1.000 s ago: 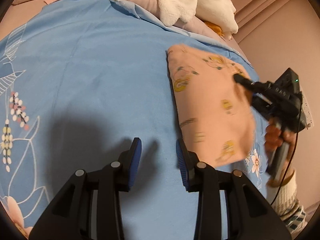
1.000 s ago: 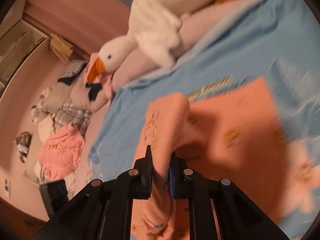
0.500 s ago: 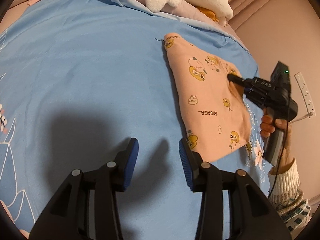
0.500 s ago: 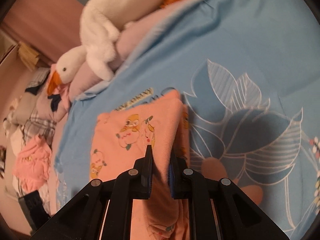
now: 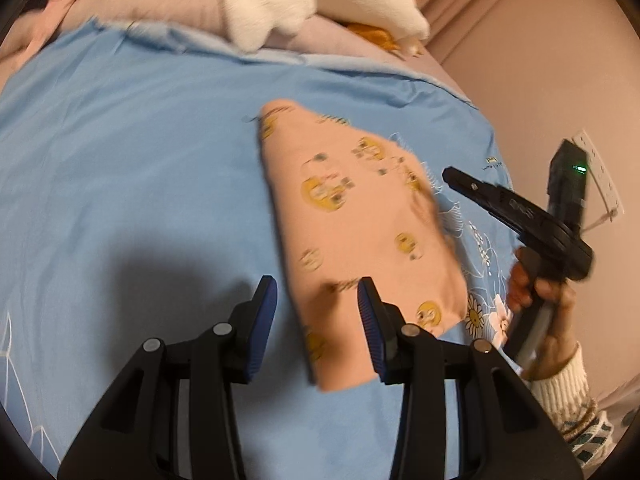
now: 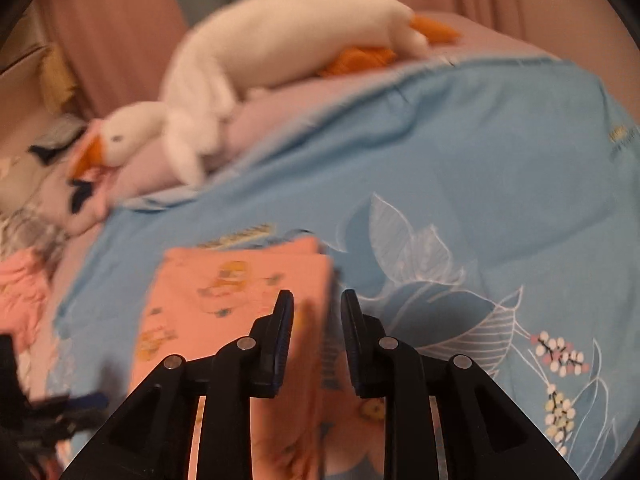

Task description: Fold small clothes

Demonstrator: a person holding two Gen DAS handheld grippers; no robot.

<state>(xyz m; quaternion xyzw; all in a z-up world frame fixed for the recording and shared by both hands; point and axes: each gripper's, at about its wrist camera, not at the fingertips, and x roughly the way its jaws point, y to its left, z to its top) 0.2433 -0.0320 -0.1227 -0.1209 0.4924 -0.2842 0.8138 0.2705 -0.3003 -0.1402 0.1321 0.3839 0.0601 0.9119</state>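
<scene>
A peach cloth (image 5: pixel 360 232) with yellow cartoon prints lies folded flat on the blue bedsheet (image 5: pixel 120 160). My left gripper (image 5: pixel 318 320) hovers open over its near corner, which shows between the blue pads without touching them. In the left wrist view my right gripper (image 5: pixel 454 176) hangs off the cloth's right edge, clear of the fabric, with a hand (image 5: pixel 540 292) on its handle. In the right wrist view the right gripper (image 6: pixel 316 328) has its jaws opening. The cloth (image 6: pixel 224 300) lies below, its edge showing in the gap, and the pads do not press it.
A white goose plush (image 6: pixel 280 48) lies on pinkish pillows along the bed's far edge. A heap of pink clothes (image 6: pixel 20 292) sits beyond the bed's side. A wall with a socket strip (image 5: pixel 600 176) is close on the right.
The right gripper, which was shut on a raised fold of the cloth, has let it go and drawn back to the right. The cloth now lies flat. The left gripper has moved over its near corner.
</scene>
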